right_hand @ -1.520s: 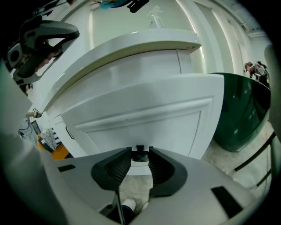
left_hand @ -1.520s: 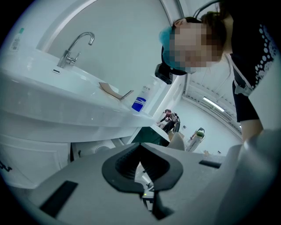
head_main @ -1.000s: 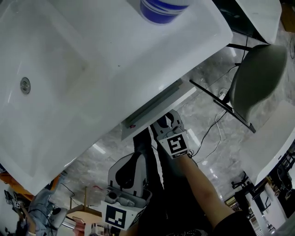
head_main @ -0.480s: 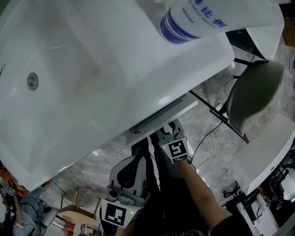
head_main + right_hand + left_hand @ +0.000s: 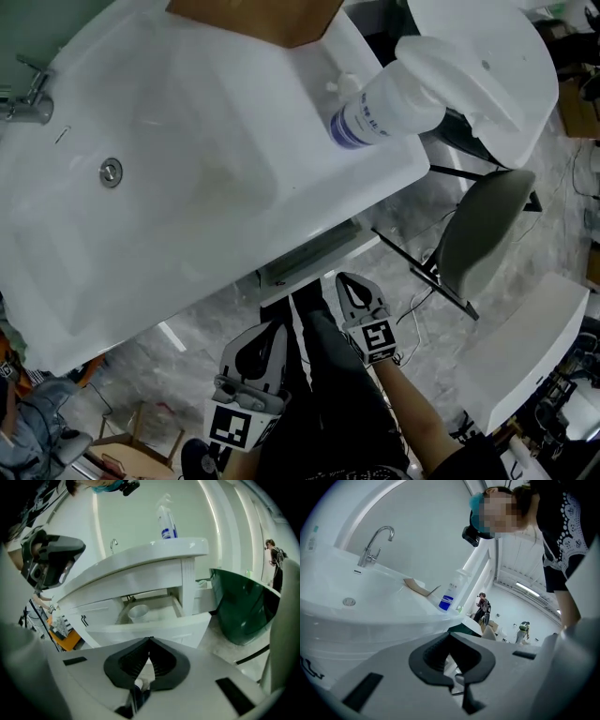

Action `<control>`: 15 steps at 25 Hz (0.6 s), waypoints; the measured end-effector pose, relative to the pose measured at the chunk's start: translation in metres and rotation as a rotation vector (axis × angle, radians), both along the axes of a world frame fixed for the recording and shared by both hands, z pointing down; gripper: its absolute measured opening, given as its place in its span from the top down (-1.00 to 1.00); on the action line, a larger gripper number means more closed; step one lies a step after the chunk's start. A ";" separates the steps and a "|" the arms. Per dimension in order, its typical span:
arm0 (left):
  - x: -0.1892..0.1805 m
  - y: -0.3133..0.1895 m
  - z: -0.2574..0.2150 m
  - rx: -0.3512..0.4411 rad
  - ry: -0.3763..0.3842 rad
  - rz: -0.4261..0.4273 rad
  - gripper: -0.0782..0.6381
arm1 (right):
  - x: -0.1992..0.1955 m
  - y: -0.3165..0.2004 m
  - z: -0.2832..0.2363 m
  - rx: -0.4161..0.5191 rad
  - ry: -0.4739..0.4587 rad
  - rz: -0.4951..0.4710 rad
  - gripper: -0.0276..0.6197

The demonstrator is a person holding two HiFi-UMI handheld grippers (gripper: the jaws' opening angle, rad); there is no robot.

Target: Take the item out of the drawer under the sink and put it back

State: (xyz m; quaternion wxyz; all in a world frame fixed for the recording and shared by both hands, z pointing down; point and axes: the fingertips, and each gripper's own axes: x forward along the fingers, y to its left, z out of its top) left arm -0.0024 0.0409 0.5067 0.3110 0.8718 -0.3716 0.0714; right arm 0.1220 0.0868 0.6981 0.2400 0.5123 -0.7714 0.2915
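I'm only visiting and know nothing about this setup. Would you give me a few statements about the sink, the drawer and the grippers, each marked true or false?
1. The drawer under the sink is open. True.
2. A white cup sits in the drawer. True.
3. The spray bottle lies in the sink's basin. False: it stands on the rim beside the basin.
4. The right gripper holds the cup. False: its jaws have just closed with nothing between them, and the cup is in the drawer.

grey left gripper [image 5: 273, 327] and right gripper [image 5: 344, 280], marker cubes [image 5: 377, 339], black trousers [image 5: 334, 398]
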 end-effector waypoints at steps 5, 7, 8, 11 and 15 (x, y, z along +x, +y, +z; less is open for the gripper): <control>-0.004 -0.001 -0.032 0.036 -0.011 -0.023 0.77 | 0.006 -0.022 -0.080 0.120 -0.035 0.011 0.86; -0.004 -0.001 -0.051 0.062 -0.010 -0.019 0.77 | 0.002 -0.033 -0.119 0.173 -0.065 0.025 0.86; -0.004 -0.002 -0.060 0.078 -0.010 -0.018 0.77 | -0.001 -0.038 -0.137 0.200 -0.078 0.027 0.86; -0.006 -0.004 -0.085 0.135 -0.015 -0.023 0.77 | -0.016 -0.049 -0.189 0.279 -0.118 0.006 0.86; -0.012 -0.014 -0.114 0.216 -0.024 -0.060 0.77 | -0.038 -0.062 -0.244 0.385 -0.174 -0.048 0.86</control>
